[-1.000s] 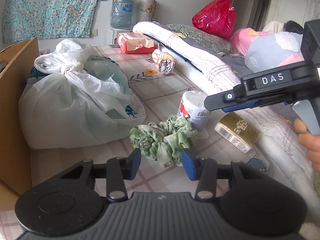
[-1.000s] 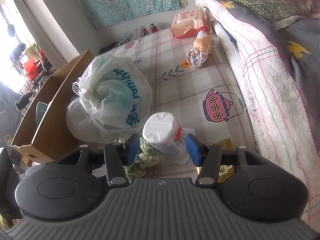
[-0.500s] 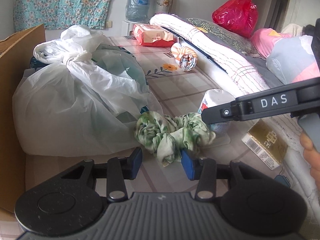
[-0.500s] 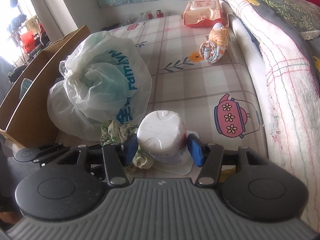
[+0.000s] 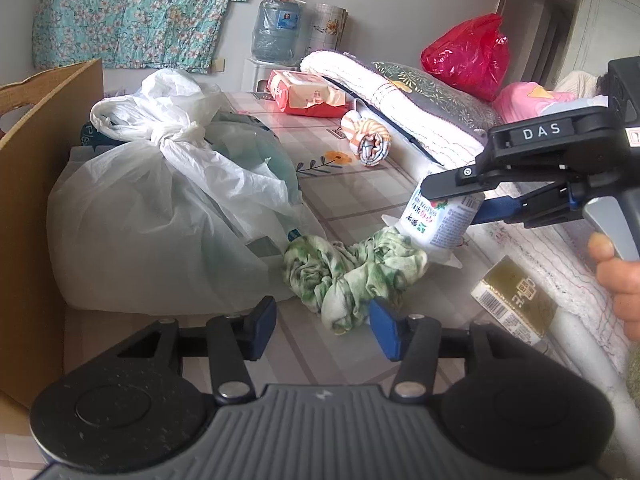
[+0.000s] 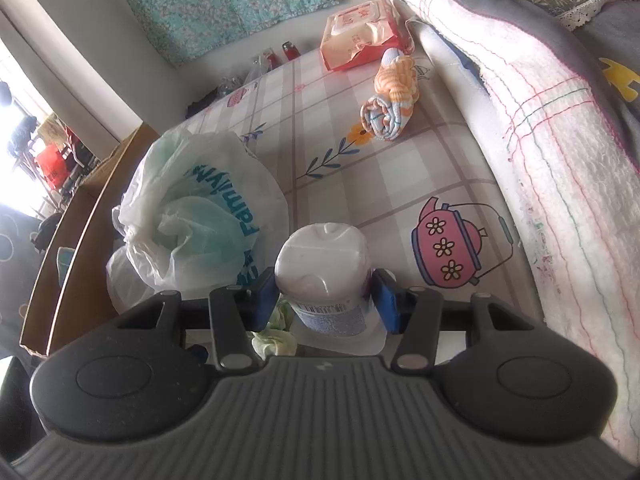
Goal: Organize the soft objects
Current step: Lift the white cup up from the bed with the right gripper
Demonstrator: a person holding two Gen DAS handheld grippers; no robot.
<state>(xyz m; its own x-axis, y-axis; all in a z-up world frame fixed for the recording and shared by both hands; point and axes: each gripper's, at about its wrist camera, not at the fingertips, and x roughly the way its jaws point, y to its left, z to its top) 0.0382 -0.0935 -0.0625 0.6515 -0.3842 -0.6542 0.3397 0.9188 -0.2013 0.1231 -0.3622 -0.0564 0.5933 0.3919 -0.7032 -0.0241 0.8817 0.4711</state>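
A green and white tie-dye scrunchie (image 5: 348, 272) lies on the checked mat just ahead of my open left gripper (image 5: 322, 322), whose right pad touches its edge. My right gripper (image 6: 326, 296) is shut on a white wrapped tissue roll (image 6: 324, 264) and holds it tilted above the scrunchie; the roll also shows in the left wrist view (image 5: 440, 220). A bit of the scrunchie (image 6: 276, 336) shows under the roll. A rolled orange and blue striped cloth (image 5: 370, 142) lies farther back on the mat.
A tied white plastic bag (image 5: 160, 200) sits left of the scrunchie against a cardboard box (image 5: 32, 200). A gold carton (image 5: 516, 300) lies at the right by the folded blankets (image 5: 400, 120). A pink wipes pack (image 5: 308, 92) lies at the back.
My right gripper has closed on the tissue roll and lifted it, tilting it off the mat. My left gripper has drawn back slightly from the scrunchie.
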